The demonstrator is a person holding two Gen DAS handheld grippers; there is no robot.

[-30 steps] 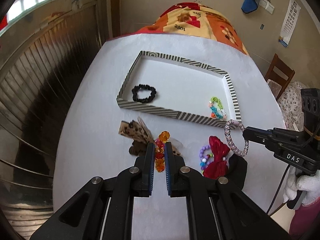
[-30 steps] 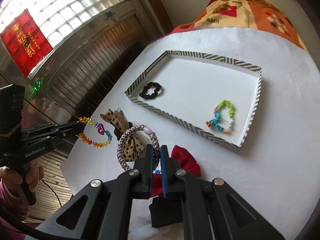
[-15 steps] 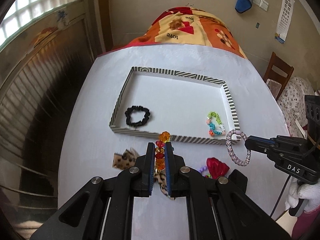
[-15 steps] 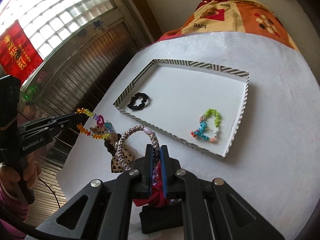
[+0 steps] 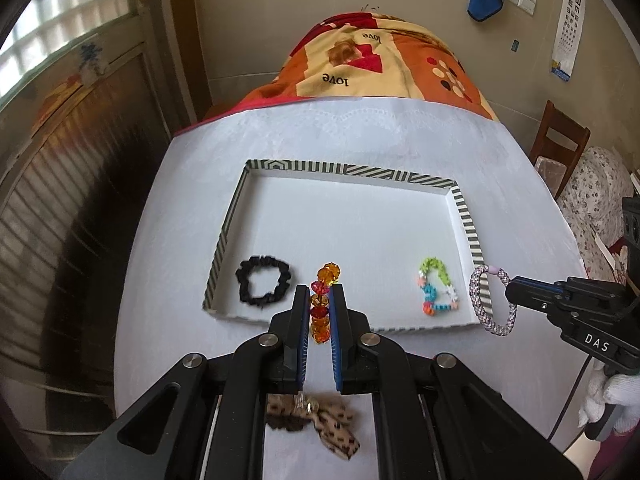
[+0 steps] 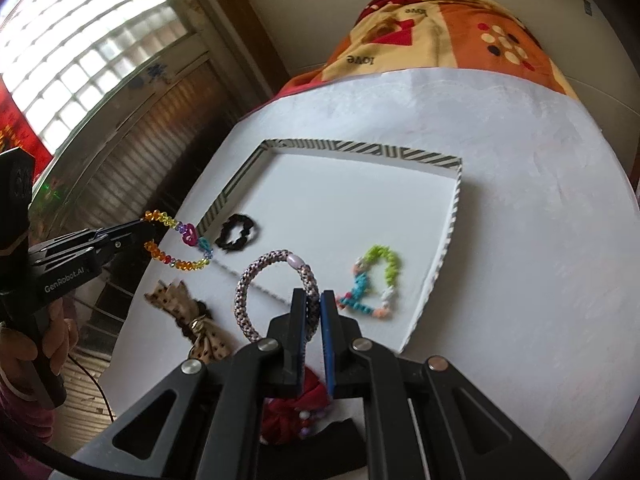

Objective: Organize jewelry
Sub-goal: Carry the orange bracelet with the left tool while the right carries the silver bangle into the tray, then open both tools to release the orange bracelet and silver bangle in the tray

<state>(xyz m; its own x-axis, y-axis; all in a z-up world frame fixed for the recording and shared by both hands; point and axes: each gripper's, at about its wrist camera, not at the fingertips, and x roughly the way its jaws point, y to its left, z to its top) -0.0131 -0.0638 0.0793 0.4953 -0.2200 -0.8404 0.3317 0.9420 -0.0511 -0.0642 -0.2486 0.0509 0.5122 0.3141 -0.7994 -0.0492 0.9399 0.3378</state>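
My left gripper (image 5: pixel 319 292) is shut on an orange and red bead bracelet (image 5: pixel 323 300), held in the air over the near edge of the striped tray (image 5: pixel 344 170). My right gripper (image 6: pixel 313 298) is shut on a braided pink and grey hair tie (image 6: pixel 267 292), held over the tray's near edge. The tray holds a black scrunchie (image 5: pixel 262 285) on the left and a multicoloured bead bracelet (image 5: pixel 436 292) on the right. In the right wrist view the left gripper (image 6: pixel 146 226) shows with its bracelet (image 6: pixel 176 242) hanging out.
A leopard-print bow (image 5: pixel 316 420) lies on the white table in front of the tray. A red bow with purple beads (image 6: pixel 298 404) lies under my right gripper. A patterned blanket (image 5: pixel 380 64) hangs at the table's far end. A wooden chair (image 5: pixel 560 140) stands to the right.
Both grippers have moved forward and up, from over the loose items on the table to over the tray's near edge, each still holding its piece.
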